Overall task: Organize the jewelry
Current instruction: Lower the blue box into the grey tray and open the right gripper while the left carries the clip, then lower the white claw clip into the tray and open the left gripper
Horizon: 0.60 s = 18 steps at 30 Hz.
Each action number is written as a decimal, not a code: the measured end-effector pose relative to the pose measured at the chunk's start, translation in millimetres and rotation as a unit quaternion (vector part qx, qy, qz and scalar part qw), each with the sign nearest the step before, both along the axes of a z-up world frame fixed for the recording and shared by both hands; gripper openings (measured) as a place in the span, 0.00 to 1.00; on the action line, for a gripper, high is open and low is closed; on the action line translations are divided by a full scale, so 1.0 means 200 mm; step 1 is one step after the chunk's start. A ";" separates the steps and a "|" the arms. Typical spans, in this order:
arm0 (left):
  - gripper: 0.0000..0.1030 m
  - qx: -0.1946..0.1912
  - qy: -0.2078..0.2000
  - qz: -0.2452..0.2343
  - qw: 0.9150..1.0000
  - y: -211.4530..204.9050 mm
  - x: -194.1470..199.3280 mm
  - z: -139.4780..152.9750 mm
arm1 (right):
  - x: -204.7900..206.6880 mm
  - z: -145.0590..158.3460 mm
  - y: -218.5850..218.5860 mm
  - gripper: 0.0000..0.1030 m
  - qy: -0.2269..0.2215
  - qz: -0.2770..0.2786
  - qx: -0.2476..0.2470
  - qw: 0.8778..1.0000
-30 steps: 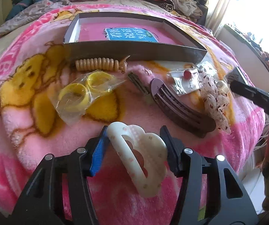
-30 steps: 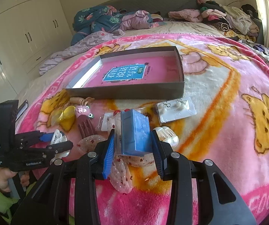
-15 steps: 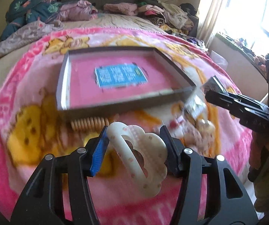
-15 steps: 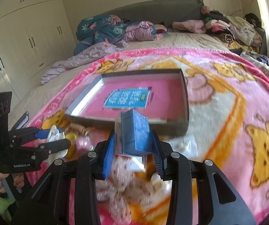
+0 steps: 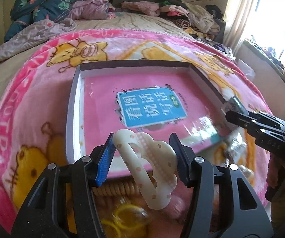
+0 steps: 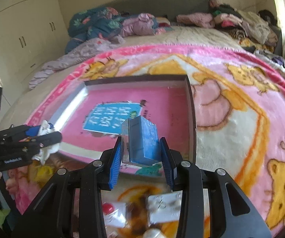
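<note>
While both claws hang over the shallow box (image 5: pixel 74 107) on the bed, the left claw (image 5: pixel 142 158) is closed partway on a cream cloud-shaped hair clip (image 5: pixel 152 170), judged light, stiff and slick, best pinched across its flat sides. The right claw (image 6: pixel 142 158) clamps a small blue case (image 6: pixel 142 138), rigid, light, gripped on its side faces. A second ago both were over the scattered pieces short of the box.
</note>
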State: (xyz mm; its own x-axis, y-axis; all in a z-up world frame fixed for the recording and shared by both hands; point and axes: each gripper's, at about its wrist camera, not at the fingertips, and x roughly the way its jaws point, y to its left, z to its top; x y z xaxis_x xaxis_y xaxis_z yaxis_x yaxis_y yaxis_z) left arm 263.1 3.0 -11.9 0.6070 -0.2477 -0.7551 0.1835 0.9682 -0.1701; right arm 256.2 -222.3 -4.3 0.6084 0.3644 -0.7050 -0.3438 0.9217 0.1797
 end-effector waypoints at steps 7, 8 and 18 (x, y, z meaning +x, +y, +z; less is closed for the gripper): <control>0.45 0.000 0.017 0.016 1.000 0.04 0.10 -0.08 | 0.17 -0.14 0.01 0.34 0.040 -0.017 -0.017 0.999; 0.45 0.000 0.019 0.018 1.000 0.05 0.11 -0.09 | 0.18 -0.15 0.01 0.34 0.042 -0.015 -0.017 0.999; 0.45 -0.001 0.030 0.026 0.999 0.08 0.12 -0.14 | 0.19 -0.15 0.01 0.42 0.040 -0.016 -0.006 0.999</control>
State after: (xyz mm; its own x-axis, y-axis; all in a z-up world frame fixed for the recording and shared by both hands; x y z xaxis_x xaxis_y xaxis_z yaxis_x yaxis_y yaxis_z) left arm 287.6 18.5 -39.5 0.5732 -0.2187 -0.7897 0.1233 0.9758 -0.1807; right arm 293.6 -220.8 -34.9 0.5610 0.3366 -0.7563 -0.2998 0.9342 0.1934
